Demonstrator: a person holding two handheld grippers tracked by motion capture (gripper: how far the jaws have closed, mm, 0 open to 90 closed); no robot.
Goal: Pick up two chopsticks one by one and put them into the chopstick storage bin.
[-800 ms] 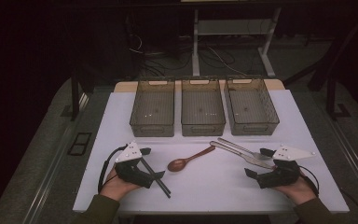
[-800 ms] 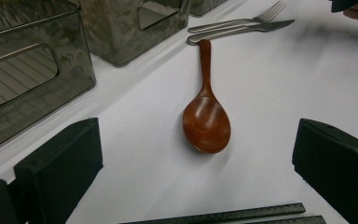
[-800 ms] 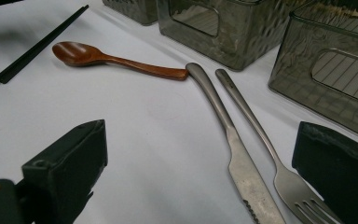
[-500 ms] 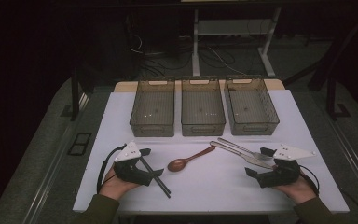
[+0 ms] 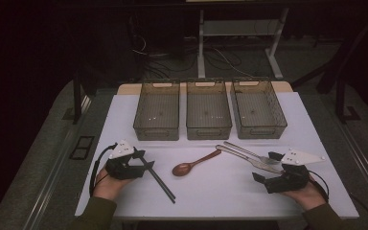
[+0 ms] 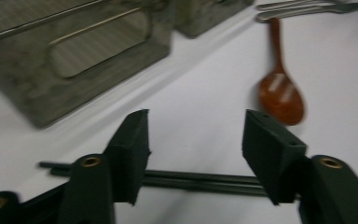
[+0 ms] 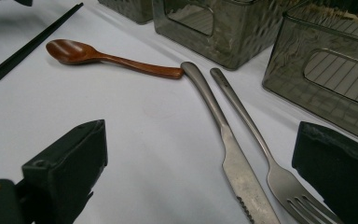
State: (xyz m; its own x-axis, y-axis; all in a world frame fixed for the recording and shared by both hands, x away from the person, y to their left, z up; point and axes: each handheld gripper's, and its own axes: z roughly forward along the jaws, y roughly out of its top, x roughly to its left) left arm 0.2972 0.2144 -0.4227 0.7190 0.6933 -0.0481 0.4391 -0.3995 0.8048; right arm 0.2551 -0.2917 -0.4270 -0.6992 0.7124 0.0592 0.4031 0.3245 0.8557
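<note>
the three clear bins (image 5: 208,110) are seen side by side beyond both grippers, then one knife (image 7: 233,154), one fork (image 7: 270,163), one pair of black chopsticks (image 6: 196,179), one wooden spoon (image 6: 280,95)

the left gripper (image 6: 193,154) is held with its jaws partly apart, astride the chopsticks, which lie crosswise just under and between the pads without being pressed. the step in hand is judged to be a pinch on them: the jaws should be lowered until both sticks sit between the pads, then closed squarely so neither stick is rolled away

the right gripper (image 7: 205,177) is held wide, nothing gripped; the knife and fork lie between and ahead of its jaws, the spoon farther off to their left
</note>
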